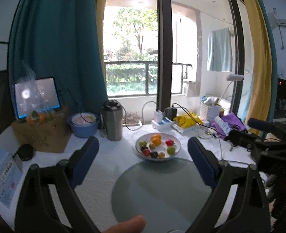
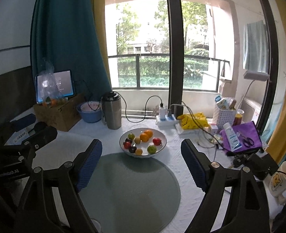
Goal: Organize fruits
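A white bowl (image 1: 177, 142) (image 2: 161, 134) stands on the white tablecloth just beyond a round grey-green mat (image 1: 162, 194) (image 2: 129, 190). It holds several small fruits: two oranges (image 1: 156, 139) (image 2: 146, 136), red ones (image 1: 169, 142) (image 2: 157, 141), green ones (image 1: 171, 150) (image 2: 152, 149) and dark ones. My left gripper (image 1: 143, 151) hangs above the mat, open, nothing between its blue pads. My right gripper (image 2: 141, 153) is also open and empty, short of the bowl. Each view shows the other gripper at its edge.
A steel flask (image 1: 112, 120) (image 2: 112, 112), a blue basin (image 1: 82, 124), a cardboard box (image 1: 40, 136) with a bag of fruit (image 1: 36, 116) and a tablet (image 1: 36, 97) stand at the back left. Power strip (image 2: 165, 120), yellow bag (image 2: 193, 120), white basket (image 2: 223, 114), purple pouch (image 2: 246, 136) and mug (image 2: 282, 180) crowd the right.
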Available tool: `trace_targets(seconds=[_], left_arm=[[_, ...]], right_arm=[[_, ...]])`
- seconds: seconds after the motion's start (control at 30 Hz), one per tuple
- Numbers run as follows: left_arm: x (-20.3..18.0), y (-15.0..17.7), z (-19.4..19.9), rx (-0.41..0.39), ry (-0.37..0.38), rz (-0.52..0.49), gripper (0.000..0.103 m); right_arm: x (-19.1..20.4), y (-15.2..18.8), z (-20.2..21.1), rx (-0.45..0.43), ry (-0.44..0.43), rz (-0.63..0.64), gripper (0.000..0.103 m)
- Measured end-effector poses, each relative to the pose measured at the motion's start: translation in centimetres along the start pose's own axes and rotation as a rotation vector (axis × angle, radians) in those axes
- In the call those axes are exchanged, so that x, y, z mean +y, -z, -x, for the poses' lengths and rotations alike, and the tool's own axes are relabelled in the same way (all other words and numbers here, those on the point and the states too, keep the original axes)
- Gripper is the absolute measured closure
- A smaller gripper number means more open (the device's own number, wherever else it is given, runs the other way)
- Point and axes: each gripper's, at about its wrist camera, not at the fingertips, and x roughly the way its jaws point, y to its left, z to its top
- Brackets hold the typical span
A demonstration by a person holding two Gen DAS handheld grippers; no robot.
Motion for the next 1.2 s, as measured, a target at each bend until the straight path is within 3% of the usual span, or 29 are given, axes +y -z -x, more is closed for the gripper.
trace_targets(seconds=[0.3,1.2], left_arm=[[0.6,-0.3,0.7,-0.018,-0.024,0.017,0.009],[1.7,-0.3,1.6,-0.048,0.012,0.058,0.009]], right_arm=[[-0.4,-0.6,1.6,-0.036,0.020,-0.003,0.017],[0.0,-0.7,1.5,-0.032,0.025,0.011,0.017]])
